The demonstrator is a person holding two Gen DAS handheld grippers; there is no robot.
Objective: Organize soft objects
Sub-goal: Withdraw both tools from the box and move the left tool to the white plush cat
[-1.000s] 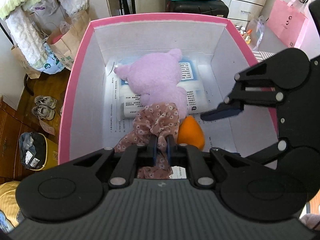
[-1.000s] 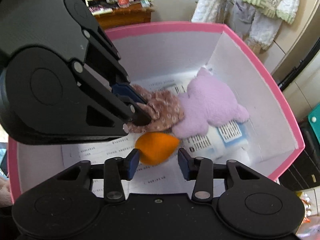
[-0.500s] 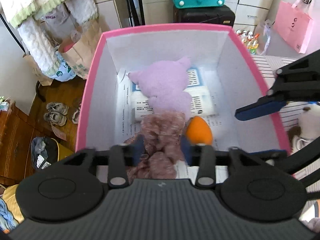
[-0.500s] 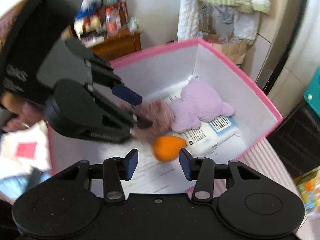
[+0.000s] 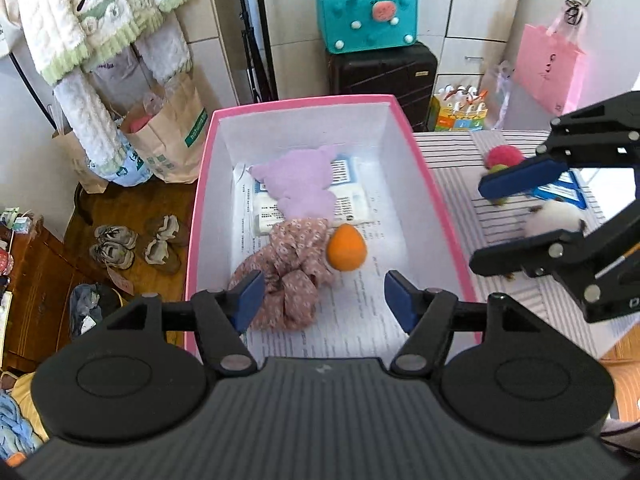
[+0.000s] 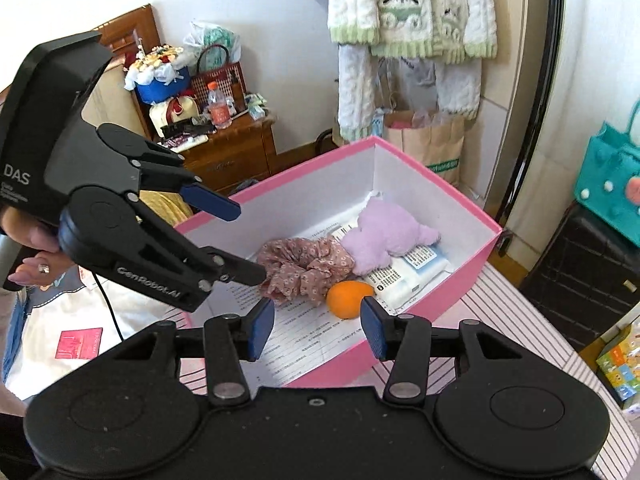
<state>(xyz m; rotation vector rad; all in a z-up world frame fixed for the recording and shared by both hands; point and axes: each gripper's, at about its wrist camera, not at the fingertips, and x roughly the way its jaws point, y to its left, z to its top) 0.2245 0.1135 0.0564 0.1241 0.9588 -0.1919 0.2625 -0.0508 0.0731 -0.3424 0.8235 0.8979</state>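
Observation:
An open pink box point(image 5: 200, 216) holds a purple plush toy point(image 5: 304, 184), a floral fabric scrunchie point(image 5: 284, 276) and an orange soft egg point(image 5: 346, 248), all lying on printed paper. My left gripper point(image 5: 322, 300) hovers above the box's near end. Its jaws are opening, and the scrunchie lies loose below them. My right gripper point(image 6: 318, 330) is above the box's edge, jaws opening and holding nothing. The right wrist view shows the scrunchie point(image 6: 304, 268), the orange egg point(image 6: 348, 298), the plush point(image 6: 384, 236) and my left gripper point(image 6: 240, 240).
On the striped tablecloth point(image 5: 452, 184) to the right of the box lie a red-and-green soft ball point(image 5: 502, 156) and a white plush point(image 5: 554, 220). Paper bags point(image 5: 172, 140), shoes point(image 5: 114, 246), a teal felt bag point(image 5: 366, 16) and a dark suitcase point(image 5: 384, 76) stand around.
My left gripper opened and let go of the scrunchie, which now lies in the box. Both grippers rose and drew back from the box. The right gripper's jaws widened.

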